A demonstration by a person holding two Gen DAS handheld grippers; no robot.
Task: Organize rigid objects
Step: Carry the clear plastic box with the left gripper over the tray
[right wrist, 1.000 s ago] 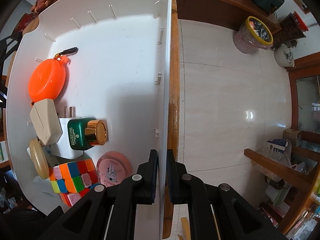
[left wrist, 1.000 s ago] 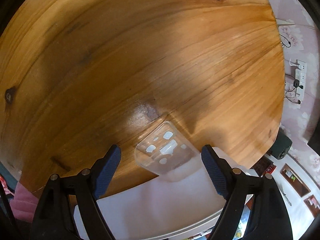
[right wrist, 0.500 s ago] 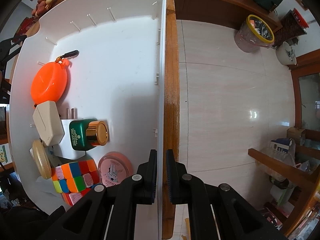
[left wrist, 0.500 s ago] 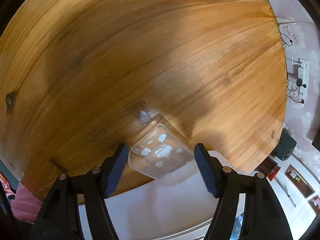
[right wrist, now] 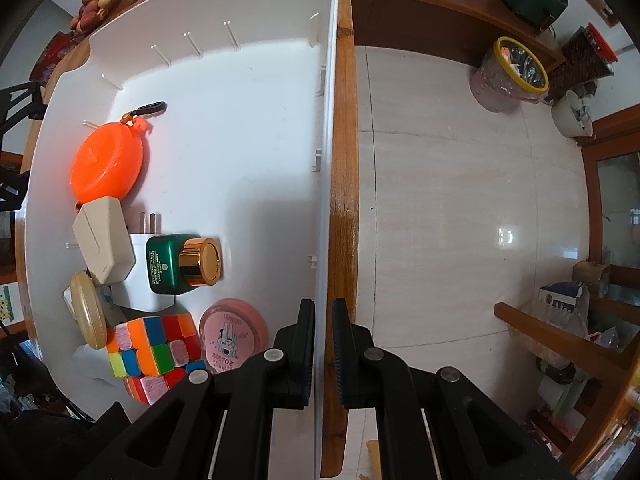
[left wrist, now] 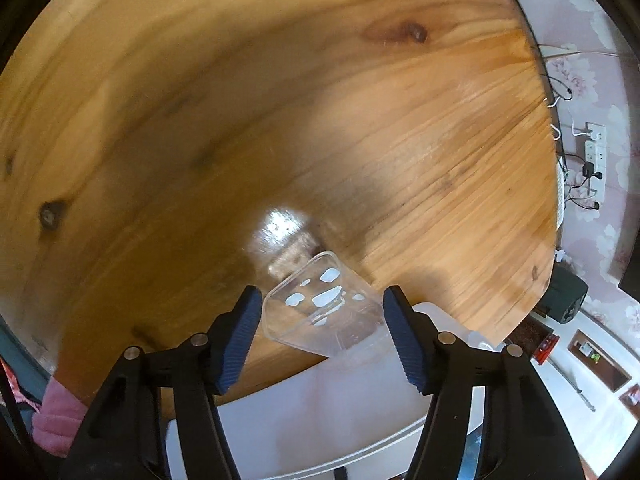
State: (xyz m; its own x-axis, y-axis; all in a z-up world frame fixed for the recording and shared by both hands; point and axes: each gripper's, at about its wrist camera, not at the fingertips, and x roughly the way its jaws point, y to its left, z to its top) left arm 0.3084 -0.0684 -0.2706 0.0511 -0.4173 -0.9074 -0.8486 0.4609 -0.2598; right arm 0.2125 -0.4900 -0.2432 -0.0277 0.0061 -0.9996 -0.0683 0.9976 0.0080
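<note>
A clear plastic case [left wrist: 316, 304] with white marks lies tilted where the wooden table [left wrist: 240, 120] meets the rim of the white bin [left wrist: 320, 420]. My left gripper [left wrist: 322, 336] has its blue pads pressed against both sides of the case. My right gripper [right wrist: 324, 344] is shut on the white bin's right wall [right wrist: 326, 160]. Inside the bin lie an orange round case [right wrist: 106, 164], a beige box [right wrist: 102, 246], a white plug [right wrist: 140, 280], a green jar with a gold cap [right wrist: 180, 264], a pink round tin [right wrist: 232, 336], a colour cube [right wrist: 152, 348] and a beige compact [right wrist: 88, 312].
The table's wooden edge [right wrist: 344, 160] runs just right of the bin wall, with tiled floor [right wrist: 460, 220] below. A yellow-rimmed bucket [right wrist: 512, 76] and shelves stand at the far right. A pink sleeve [left wrist: 56, 420] shows at the left wrist view's lower left.
My left gripper's fingers have narrowed from wide apart to touching the clear case, and the table has shifted under that view. The right gripper stays clamped on the bin wall.
</note>
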